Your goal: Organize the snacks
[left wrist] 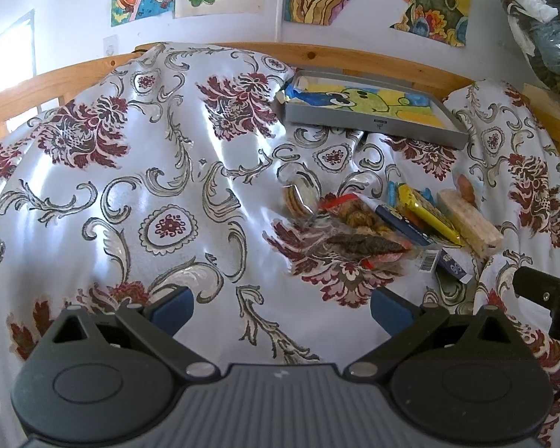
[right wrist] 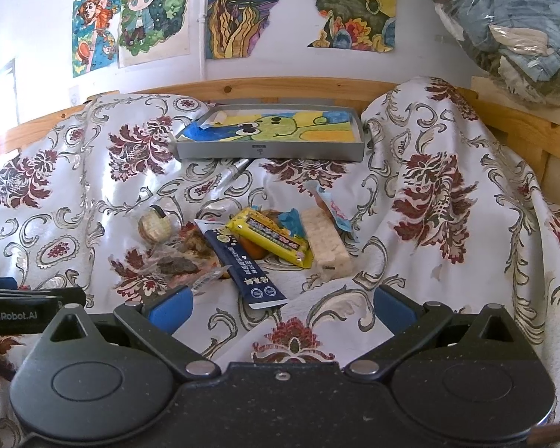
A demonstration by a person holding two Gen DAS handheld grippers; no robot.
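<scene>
Hovering empty and spread wide, right tongs [right wrist: 282, 304] faced the navy packet [right wrist: 242, 261]; left tongs [left wrist: 280, 306] equally open; gripping its near end would suit the grey tray [right wrist: 272, 151]

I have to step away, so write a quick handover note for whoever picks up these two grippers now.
Left gripper: open, empty, hovering over the floral cloth.
Right gripper: open, empty, facing the pile.
Snacks lie heaped on the cloth: navy packet, yellow packet, wafer block, round biscuit pack, clear bag of dried snacks.
Grey tray behind holds no snacks.
Done: nothing visible.
Left: sorting all of them.
</scene>
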